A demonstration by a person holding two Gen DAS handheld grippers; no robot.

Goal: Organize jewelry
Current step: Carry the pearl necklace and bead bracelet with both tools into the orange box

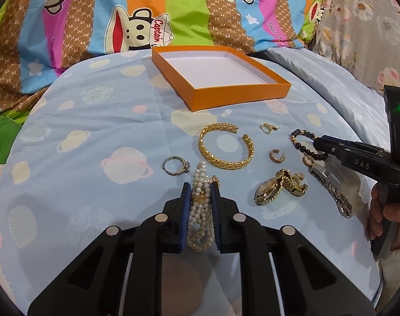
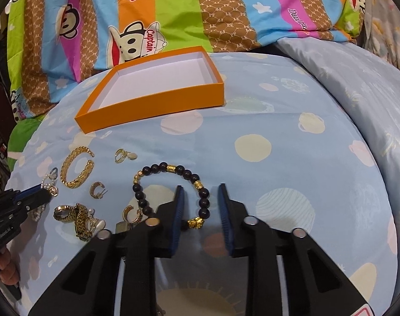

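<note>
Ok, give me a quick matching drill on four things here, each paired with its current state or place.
Things:
1. pearl bracelet
2. dark bead bracelet
3. orange box
4. silver ring

States:
A. nothing inside
B. clamped in the left gripper
C. lying flat, just left of the pearls
D. one side between the open right gripper fingers

Pairs: 1-B, 2-D, 3-A, 4-C

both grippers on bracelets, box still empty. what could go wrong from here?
1. Left gripper pinches only part of the pearl bracelet; loose loops hang between the fingers and could snag or slip on the way to the orange box.
2. Right gripper is open around one side of the dark bead bracelet; round beads may roll out as it closes.
3. The gold hoop earring lies close by and could get nudged.
</note>
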